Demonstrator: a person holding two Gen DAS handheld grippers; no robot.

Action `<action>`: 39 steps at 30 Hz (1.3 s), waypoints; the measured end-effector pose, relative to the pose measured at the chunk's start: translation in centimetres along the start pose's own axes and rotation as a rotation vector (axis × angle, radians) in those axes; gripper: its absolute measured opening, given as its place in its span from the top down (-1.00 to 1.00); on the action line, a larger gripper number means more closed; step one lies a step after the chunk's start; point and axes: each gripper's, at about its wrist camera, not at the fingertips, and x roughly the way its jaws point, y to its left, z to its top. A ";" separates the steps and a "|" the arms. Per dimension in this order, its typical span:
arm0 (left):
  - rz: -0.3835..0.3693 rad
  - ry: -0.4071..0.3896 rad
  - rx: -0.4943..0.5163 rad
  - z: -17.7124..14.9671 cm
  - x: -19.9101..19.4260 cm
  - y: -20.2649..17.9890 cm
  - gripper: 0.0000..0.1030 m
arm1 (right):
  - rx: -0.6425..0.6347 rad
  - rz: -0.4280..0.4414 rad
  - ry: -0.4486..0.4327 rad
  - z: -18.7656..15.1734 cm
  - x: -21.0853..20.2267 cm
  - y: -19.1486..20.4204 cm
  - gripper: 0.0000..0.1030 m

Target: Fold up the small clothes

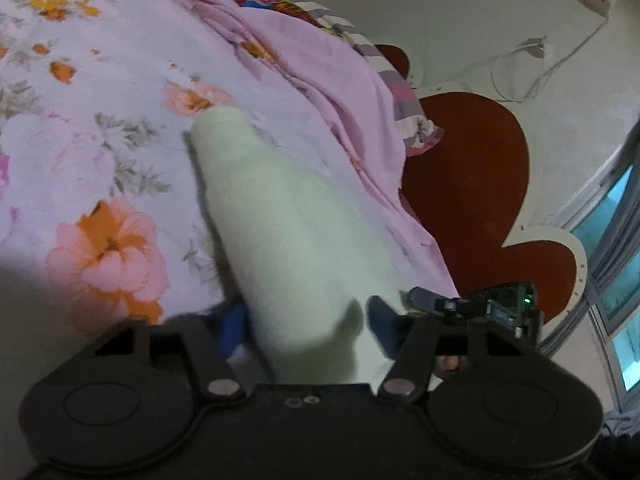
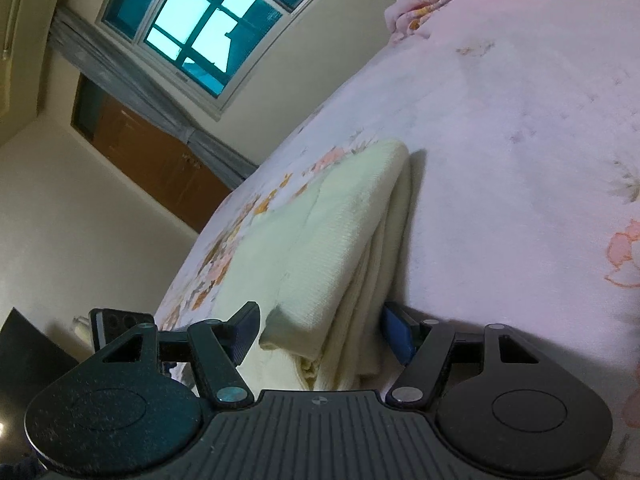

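A cream knitted garment [image 1: 280,220], folded into a thick narrow stack, lies on the floral pink bedsheet [image 1: 100,140] and runs away from both cameras. My left gripper [image 1: 306,328] is shut on its near end, and the cloth fills the space between the blue pads [image 1: 382,326]. In the right wrist view the same garment [image 2: 340,232] shows stacked layers and a curled corner. My right gripper [image 2: 322,336] is closed on that near end, one blue pad [image 2: 396,336] on each side of the stack. The sheet [image 2: 520,140] lies flat around it.
A rumpled pink blanket [image 1: 320,80] and a striped cloth [image 1: 400,92] lie along the bed's far edge. Beyond it a red heart-shaped rug [image 1: 472,184] covers the floor. A dark device with a green light [image 1: 500,306] sits right of my left gripper. A window [image 2: 208,28] and wooden cabinet [image 2: 152,164] stand behind.
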 end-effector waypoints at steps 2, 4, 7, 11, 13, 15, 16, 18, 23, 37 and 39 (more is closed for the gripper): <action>-0.008 -0.005 -0.010 -0.2 -0.3 0.0 -0.13 | 0.004 -0.018 -0.021 -0.3 -0.5 0.1 -0.30; 0.000 -0.010 -0.021 -0.4 -0.6 0.0 -0.19 | -0.003 -0.043 -0.041 -0.6 -1.1 0.6 -0.30; 0.014 -0.032 -0.050 -1.4 -2.1 -0.3 -0.20 | -0.044 -0.114 -0.142 -1.1 -3.8 2.0 -0.30; 0.148 -0.085 0.026 -4.6 -6.2 -2.9 -0.38 | -0.034 -0.015 -0.087 -3.0 -5.5 3.5 -0.12; 0.256 -0.124 0.105 -6.8 -7.7 -5.3 -0.43 | -0.033 -0.007 -0.045 -4.3 -5.3 4.2 0.02; 0.334 -0.123 0.197 -9.1 -8.5 -7.8 -0.44 | -0.050 -0.065 -0.014 -5.4 -4.6 4.8 0.02; 0.355 -0.125 0.231 -10.1 -8.7 -8.8 -0.44 | -0.050 -0.084 -0.016 -5.8 -4.5 4.8 0.02; 0.392 -0.095 0.280 -11.6 -8.5 -10.3 -0.44 | -0.018 -0.083 -0.016 -6.1 -4.1 4.5 0.02; 0.573 -0.030 0.442 -12.6 -5.7 -12.2 -0.44 | 0.008 -0.029 0.016 -6.1 -3.2 5.1 0.61; 0.539 -0.054 0.391 -12.9 -6.0 -11.1 -0.48 | 0.056 -0.101 0.029 -7.4 -3.7 3.9 0.84; 0.503 -0.052 0.381 -12.7 -6.8 -11.2 -0.47 | 0.047 -0.127 -0.010 -7.0 -4.5 4.5 0.79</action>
